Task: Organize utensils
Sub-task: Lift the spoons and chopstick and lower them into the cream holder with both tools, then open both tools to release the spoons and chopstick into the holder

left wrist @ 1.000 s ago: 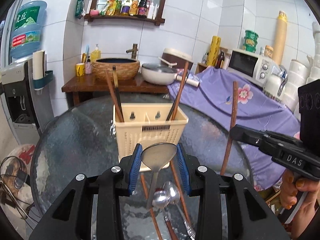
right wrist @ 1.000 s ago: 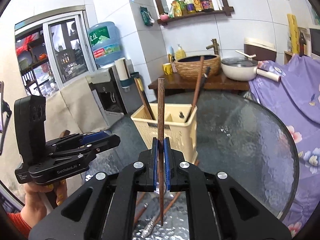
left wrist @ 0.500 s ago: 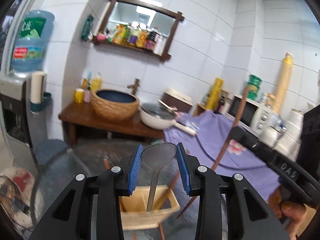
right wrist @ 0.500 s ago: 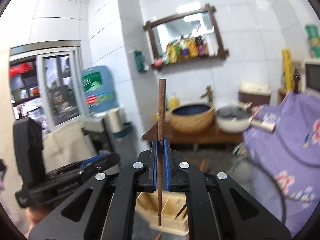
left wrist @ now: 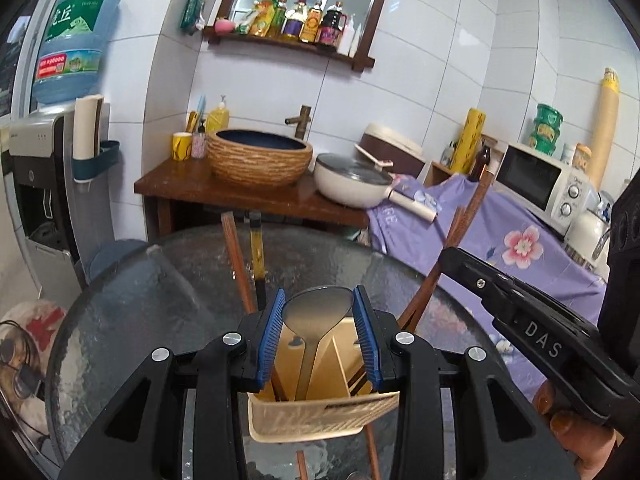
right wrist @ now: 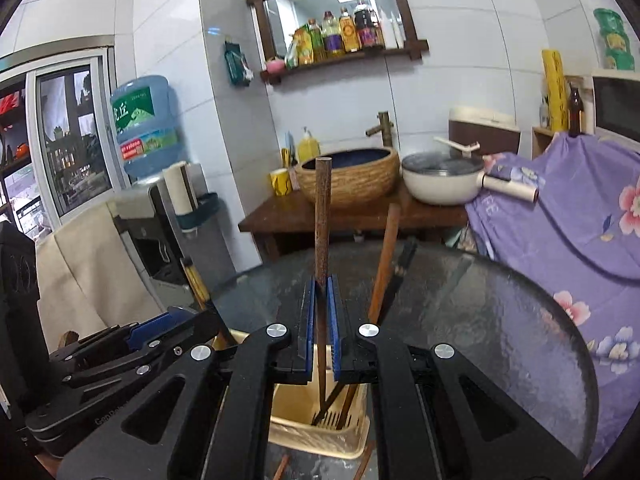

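Observation:
My left gripper is shut on the bowl of a metal spoon. The spoon's handle hangs down into the cream plastic utensil basket right below. Several brown chopsticks stand in the basket's left and right compartments. In the right wrist view, my right gripper is shut on one upright brown chopstick. Its lower tip dips into the basket, beside two leaning chopsticks. The two grippers hover side by side over the basket.
The basket sits on a round glass table with loose chopsticks lying in front of it. Behind stand a wooden stand with a woven basin and a pan, a purple-covered counter and a water dispenser.
Both grippers swung up and forward with their utensils. They now hang over the basket, which had stood well ahead of them. The spoon handle and chopstick tip now reach into it.

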